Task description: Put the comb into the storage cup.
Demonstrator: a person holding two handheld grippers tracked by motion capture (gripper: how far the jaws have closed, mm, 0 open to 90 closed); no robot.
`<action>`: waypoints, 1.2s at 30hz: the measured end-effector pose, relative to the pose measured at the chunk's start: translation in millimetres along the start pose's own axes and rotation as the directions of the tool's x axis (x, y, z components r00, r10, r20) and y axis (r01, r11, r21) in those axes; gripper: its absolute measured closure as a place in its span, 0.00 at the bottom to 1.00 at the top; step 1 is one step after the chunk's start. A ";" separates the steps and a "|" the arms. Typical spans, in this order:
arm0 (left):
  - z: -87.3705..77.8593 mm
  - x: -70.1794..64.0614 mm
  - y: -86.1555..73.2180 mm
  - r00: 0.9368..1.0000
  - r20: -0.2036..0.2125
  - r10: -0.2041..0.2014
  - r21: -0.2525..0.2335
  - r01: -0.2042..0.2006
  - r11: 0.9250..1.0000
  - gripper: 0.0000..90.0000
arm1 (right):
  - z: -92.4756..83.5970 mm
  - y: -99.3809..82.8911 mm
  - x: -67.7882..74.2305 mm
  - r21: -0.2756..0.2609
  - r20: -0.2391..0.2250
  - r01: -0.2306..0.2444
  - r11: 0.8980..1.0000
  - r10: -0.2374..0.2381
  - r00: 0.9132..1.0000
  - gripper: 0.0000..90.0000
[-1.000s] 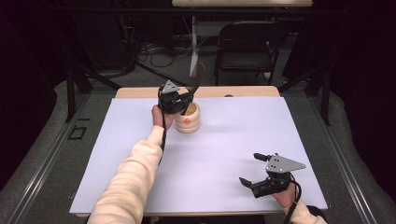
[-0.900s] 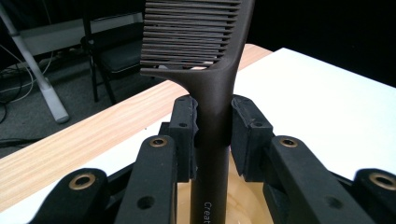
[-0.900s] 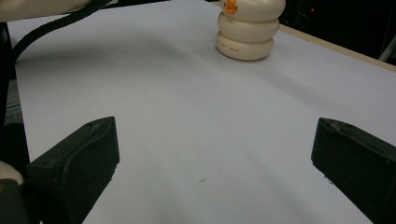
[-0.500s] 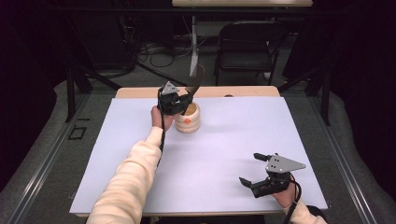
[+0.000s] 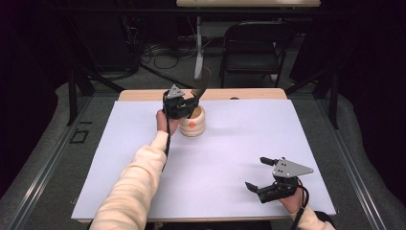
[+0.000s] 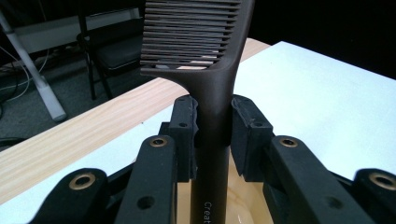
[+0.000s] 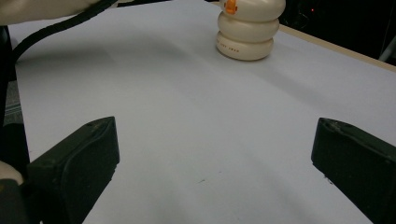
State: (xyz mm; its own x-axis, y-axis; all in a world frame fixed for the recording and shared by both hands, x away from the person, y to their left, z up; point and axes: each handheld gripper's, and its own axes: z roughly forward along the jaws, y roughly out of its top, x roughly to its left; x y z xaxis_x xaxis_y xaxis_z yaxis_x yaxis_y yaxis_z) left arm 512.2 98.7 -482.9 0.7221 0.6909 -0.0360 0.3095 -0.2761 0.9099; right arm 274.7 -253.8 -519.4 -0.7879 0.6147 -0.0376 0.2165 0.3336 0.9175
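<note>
A dark brown comb stands upright with its handle clamped between the pads of my left gripper. Its lower end reaches down into the cream ribbed holder, which has an orange mark on its side and stands near the table's far edge. In the high view my left gripper hovers right over that holder, and the comb sticks up past it. My right gripper rests low near the front right of the white sheet with its jaws wide apart and nothing between them. From the right gripper view the holder stands far off.
A white sheet covers most of the wooden table, whose bare strip runs along the far edge. A black chair and cables stand on the floor behind the table. A cream sleeve crosses the left front of the sheet.
</note>
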 end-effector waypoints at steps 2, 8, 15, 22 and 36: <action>0.8 -0.1 -0.8 1.000 -0.002 0.001 -0.001 -0.001 1.000 0.80 | 0.0 0.0 0.1 0.000 -0.001 -0.001 1.000 0.001 1.000 0.00; 2.6 -0.3 -1.2 1.000 0.000 0.010 0.008 -0.010 1.000 0.80 | 0.0 0.0 -0.1 0.000 -0.001 0.001 1.000 -0.001 1.000 0.00; 4.9 0.1 -3.4 1.000 -0.004 0.013 0.016 -0.013 1.000 0.80 | 0.0 0.0 0.0 0.000 -0.001 0.001 1.000 -0.001 1.000 0.00; 6.9 0.2 -5.2 1.000 -0.006 0.020 0.016 -0.020 1.000 0.80 | -0.1 0.0 0.0 0.000 -0.002 0.000 1.000 0.000 1.000 0.00; 11.3 -0.7 -8.3 0.999 -0.007 0.032 0.025 -0.032 0.999 0.80 | -0.1 -0.1 -0.2 0.000 -0.002 0.000 1.000 0.000 1.000 0.00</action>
State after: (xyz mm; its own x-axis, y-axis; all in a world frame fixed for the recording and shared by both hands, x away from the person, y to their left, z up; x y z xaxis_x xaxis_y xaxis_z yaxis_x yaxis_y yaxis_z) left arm 516.1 93.0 -495.1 0.7274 0.6862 -0.0035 0.3013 -0.3148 0.9001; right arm 274.8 -254.0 -519.5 -0.7891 0.6132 -0.0367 0.2167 0.3338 0.9174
